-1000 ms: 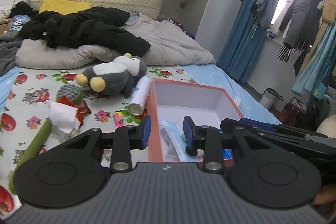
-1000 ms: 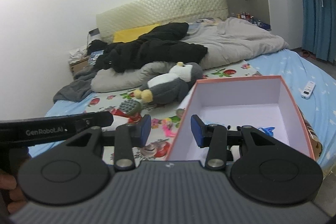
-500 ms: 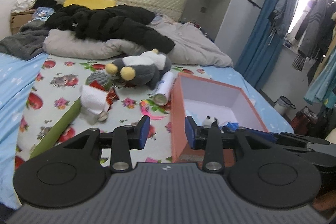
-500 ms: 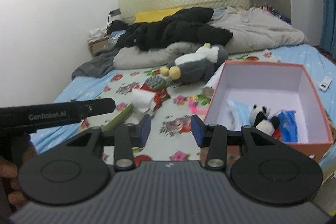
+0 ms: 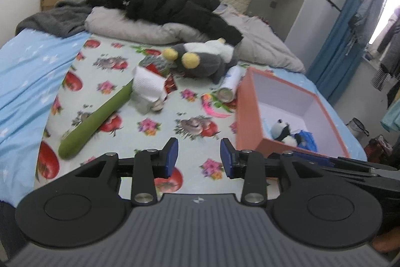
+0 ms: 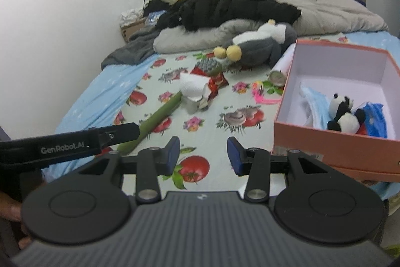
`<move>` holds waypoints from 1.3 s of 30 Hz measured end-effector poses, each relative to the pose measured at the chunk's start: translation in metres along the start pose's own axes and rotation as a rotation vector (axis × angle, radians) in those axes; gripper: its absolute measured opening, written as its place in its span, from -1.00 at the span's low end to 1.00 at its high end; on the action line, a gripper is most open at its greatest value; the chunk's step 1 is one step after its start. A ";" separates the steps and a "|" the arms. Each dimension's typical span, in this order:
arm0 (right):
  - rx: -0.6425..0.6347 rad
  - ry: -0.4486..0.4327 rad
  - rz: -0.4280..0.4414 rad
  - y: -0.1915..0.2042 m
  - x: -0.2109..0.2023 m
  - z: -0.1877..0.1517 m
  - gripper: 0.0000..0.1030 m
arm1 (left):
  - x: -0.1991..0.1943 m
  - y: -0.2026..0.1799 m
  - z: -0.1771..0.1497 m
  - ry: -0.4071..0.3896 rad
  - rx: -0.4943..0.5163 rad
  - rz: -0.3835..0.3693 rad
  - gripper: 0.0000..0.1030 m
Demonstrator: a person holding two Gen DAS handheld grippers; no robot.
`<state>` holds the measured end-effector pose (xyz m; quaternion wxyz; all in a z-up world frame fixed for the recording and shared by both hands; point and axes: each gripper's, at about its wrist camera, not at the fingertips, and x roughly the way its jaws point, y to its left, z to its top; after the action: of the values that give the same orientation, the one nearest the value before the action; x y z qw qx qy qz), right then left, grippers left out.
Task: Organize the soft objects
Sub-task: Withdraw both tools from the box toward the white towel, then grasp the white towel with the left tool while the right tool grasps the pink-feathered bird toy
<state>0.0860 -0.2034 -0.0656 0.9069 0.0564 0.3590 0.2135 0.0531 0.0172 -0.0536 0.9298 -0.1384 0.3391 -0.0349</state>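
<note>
The box [image 5: 252, 101] hides part of its own contents in the left wrist view: its near wall covers the lower body of the panda [image 5: 281, 129] and most of the blue cloth [image 5: 306, 139]. The white tissue [image 6: 193, 86] covers the far end of the green tube [image 6: 160, 116] and the top of a grey thing under it (too blurred to identify). A hand [image 6: 10, 212] is cut off by the right wrist view's left edge.

Both tongs [image 5: 198, 159] [image 6: 203, 156] are black, with blue pads [image 5: 172, 154], silver screws [image 5: 143, 197], round discs and a ribbed grey body; one arm reads "GenRobot.AI".
</note>
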 end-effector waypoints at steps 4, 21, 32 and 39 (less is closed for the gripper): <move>-0.009 0.032 -0.005 0.002 0.019 -0.002 -0.12 | 0.020 0.014 -0.001 0.016 -0.016 0.025 -0.17; -0.037 0.073 -0.067 -0.007 0.130 0.029 -0.13 | 0.140 0.071 0.039 0.061 -0.059 0.094 -0.17; -0.009 0.043 -0.219 -0.027 0.211 0.053 -0.13 | 0.218 0.100 0.082 0.075 -0.075 0.111 -0.17; -0.016 -0.007 -0.319 -0.043 0.259 0.071 -0.13 | 0.265 0.114 0.108 0.067 -0.076 0.122 0.02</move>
<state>0.3178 -0.1274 -0.1864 0.9310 -0.0077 0.3584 0.0691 0.3226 0.1096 -0.1714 0.9125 -0.1517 0.3788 0.0300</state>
